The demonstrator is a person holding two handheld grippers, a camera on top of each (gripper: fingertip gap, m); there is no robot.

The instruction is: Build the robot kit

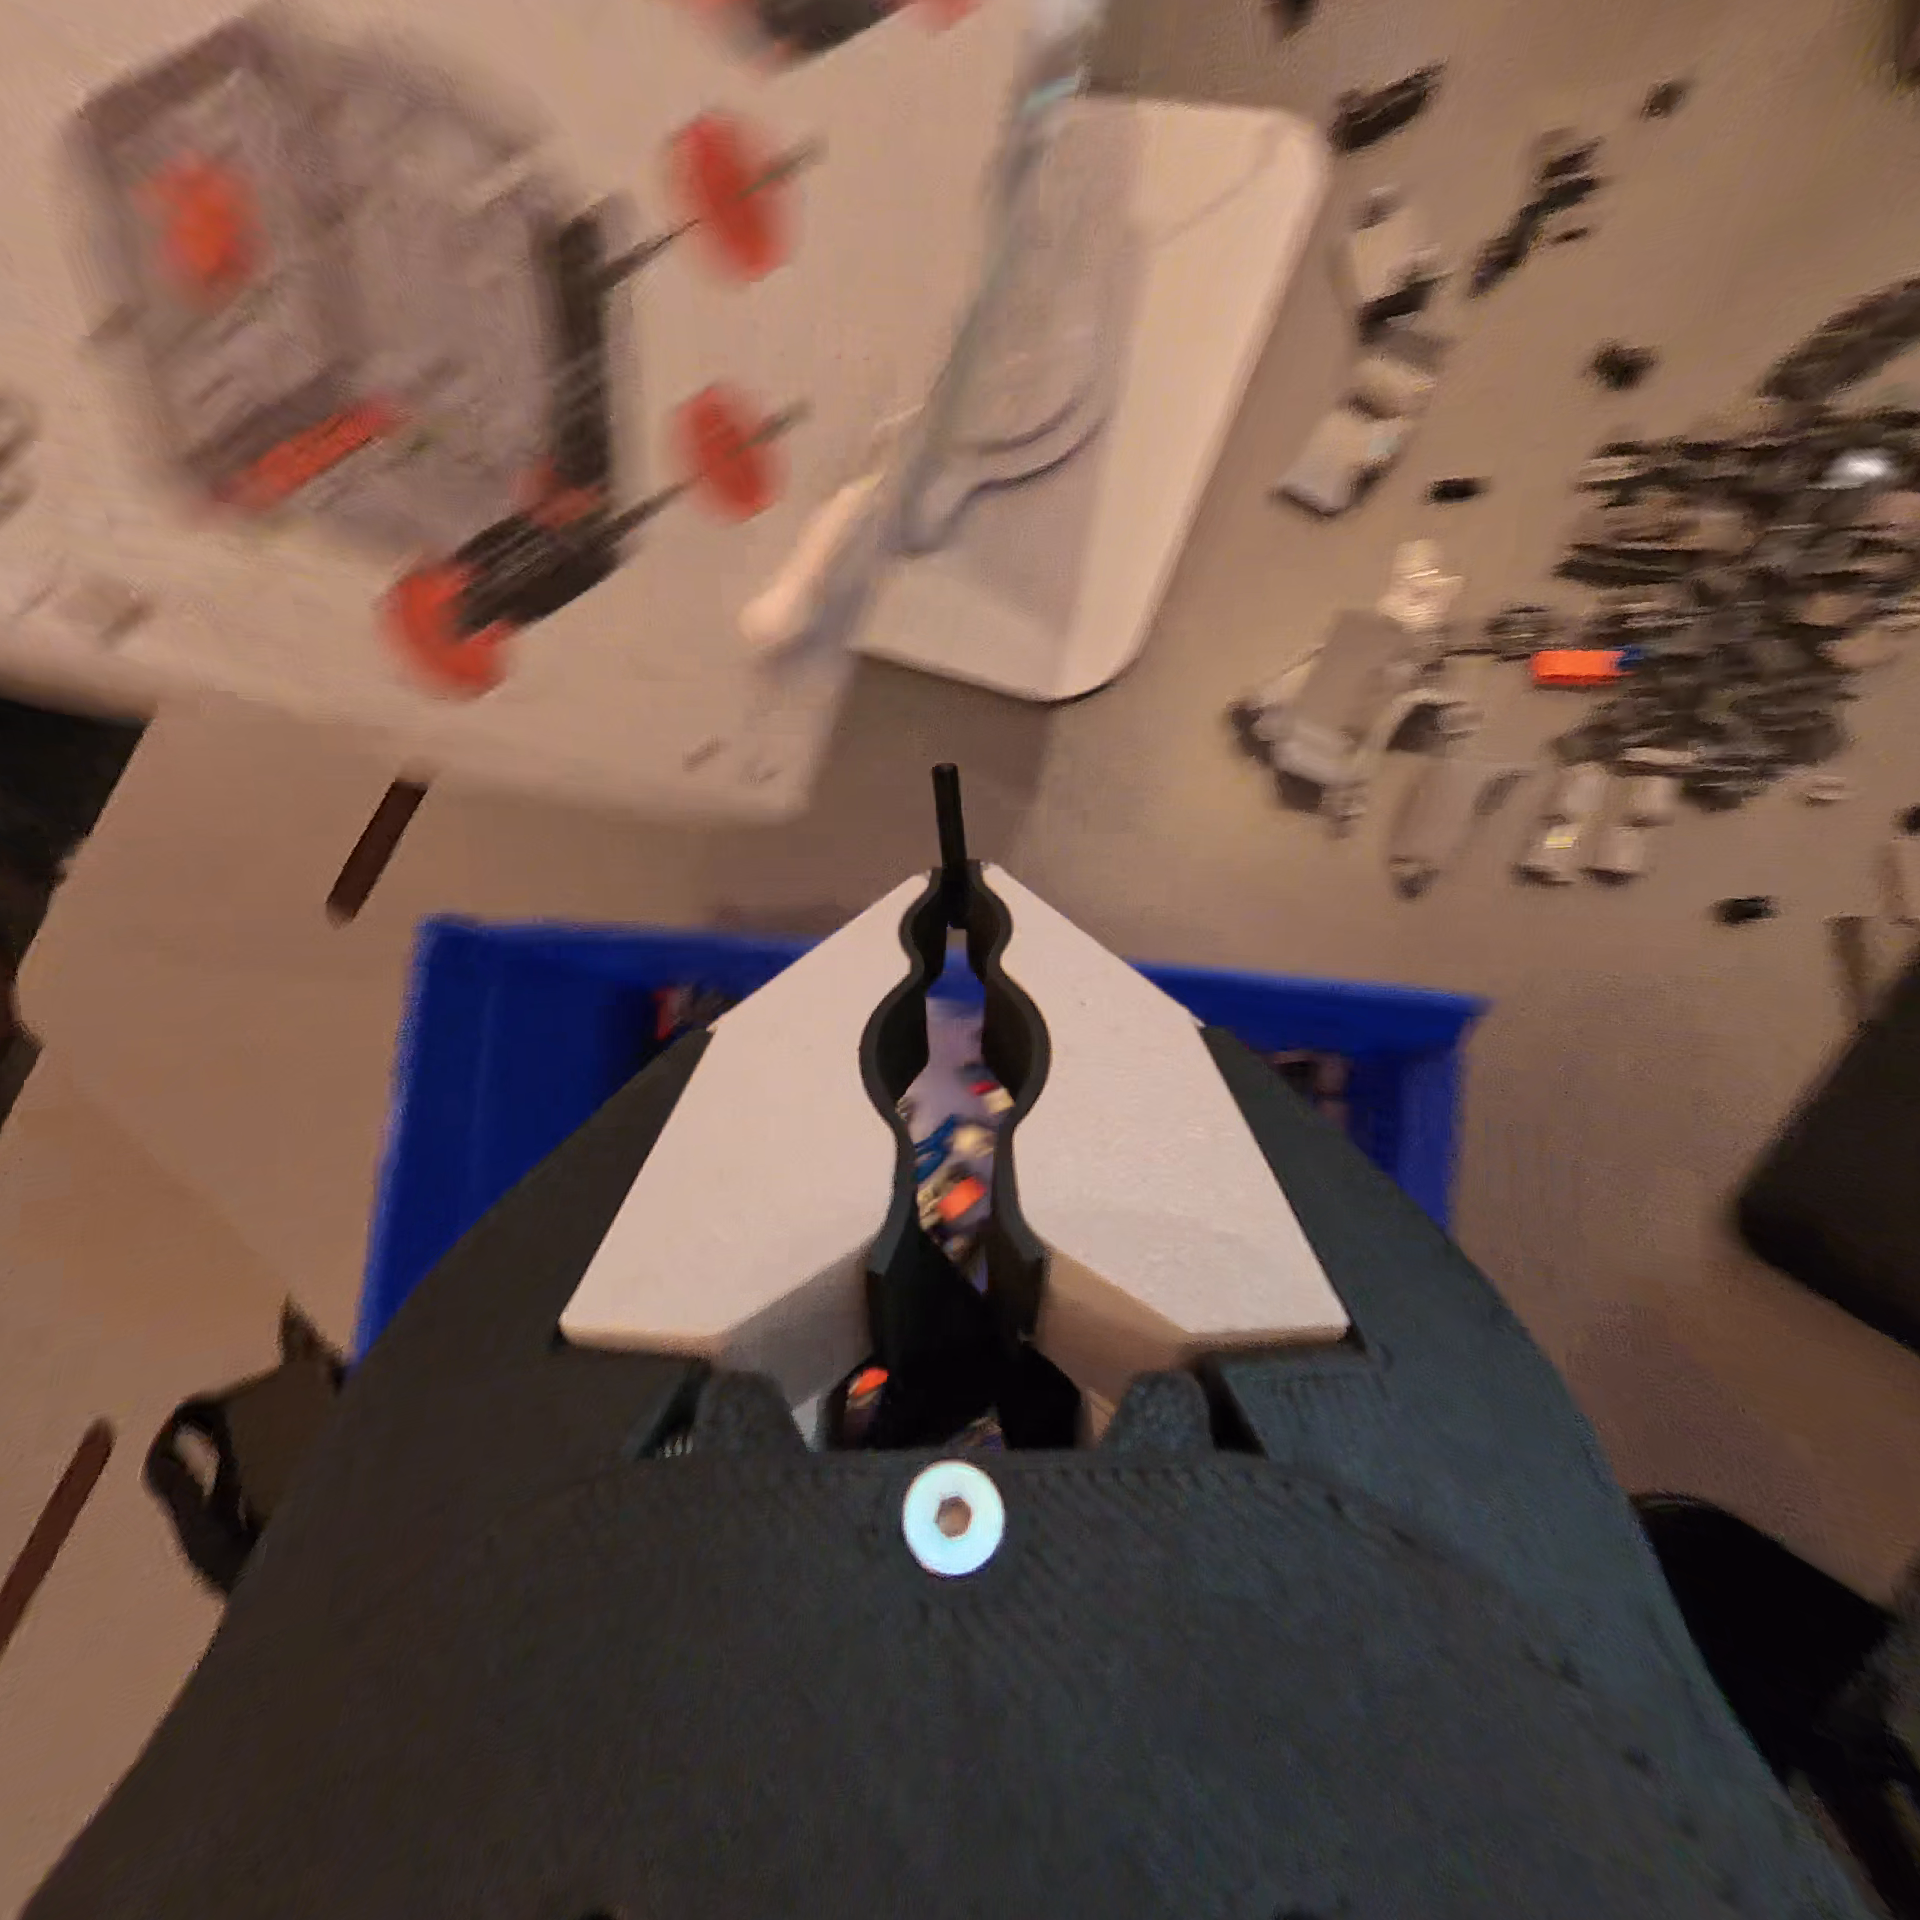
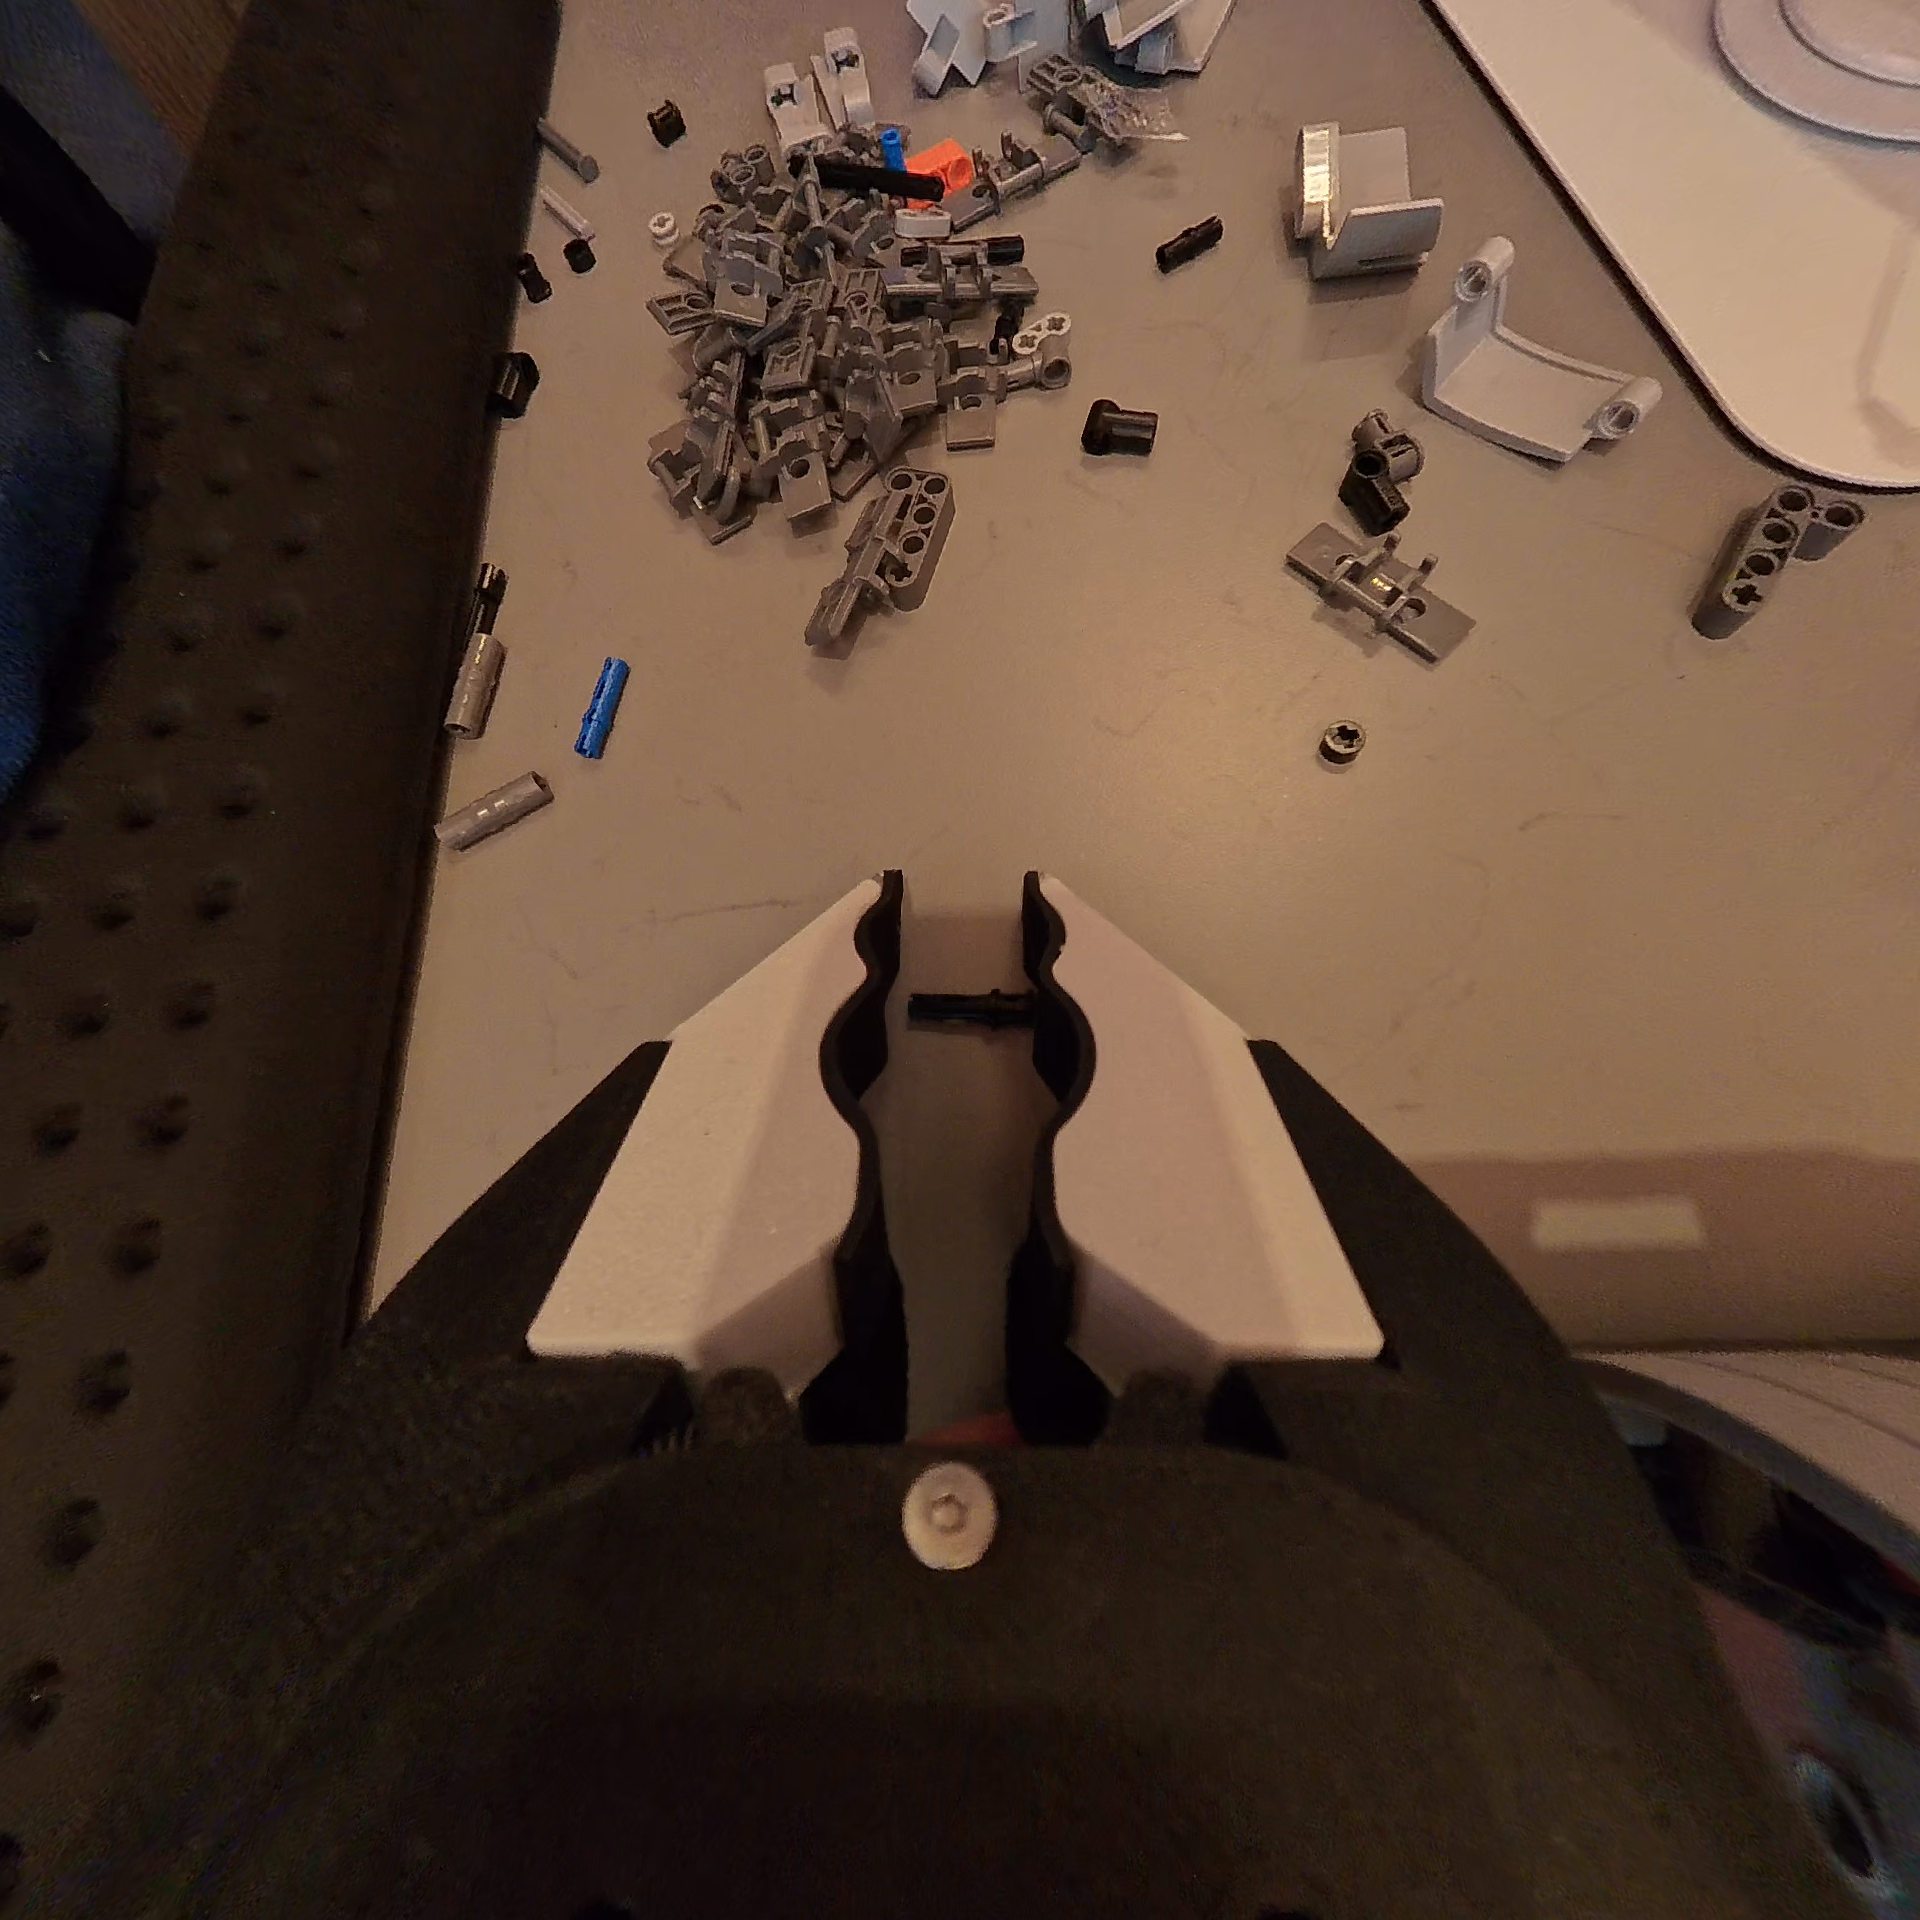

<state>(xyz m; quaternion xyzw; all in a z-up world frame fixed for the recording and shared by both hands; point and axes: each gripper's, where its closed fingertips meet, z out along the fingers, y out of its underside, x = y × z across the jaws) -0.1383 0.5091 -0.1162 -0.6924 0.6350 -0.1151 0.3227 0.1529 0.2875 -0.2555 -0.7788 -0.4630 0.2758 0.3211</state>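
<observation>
left gripper [image 1: 957,902] pinched on a thin black axle [image 1: 950,831] at the very fingertips, most of it sticking out past them, blue bin [image 1: 499,1081] under the fingers. view is motion-blurred. shallow grip, so i'd move slow and keep squeeze steady. right gripper [image 2: 963,902] narrowly parted, holding nothing; small black pin [image 2: 968,1007] lies crosswise between the fingers, behind the tips. grey parts pile [image 2: 831,353] well ahead.

Two hand-held grippers: the left hand-held gripper [image 1: 958,883] and the right hand-held gripper [image 2: 963,883]. Ahead of the right one lie one heap of grey pieces [image 2: 831,353], one blue pin [image 2: 603,707], one orange piece [image 2: 940,161] and two pale curved panels [image 2: 1527,390]. One blue bin [image 1: 488,1091] sits under the left one.
</observation>
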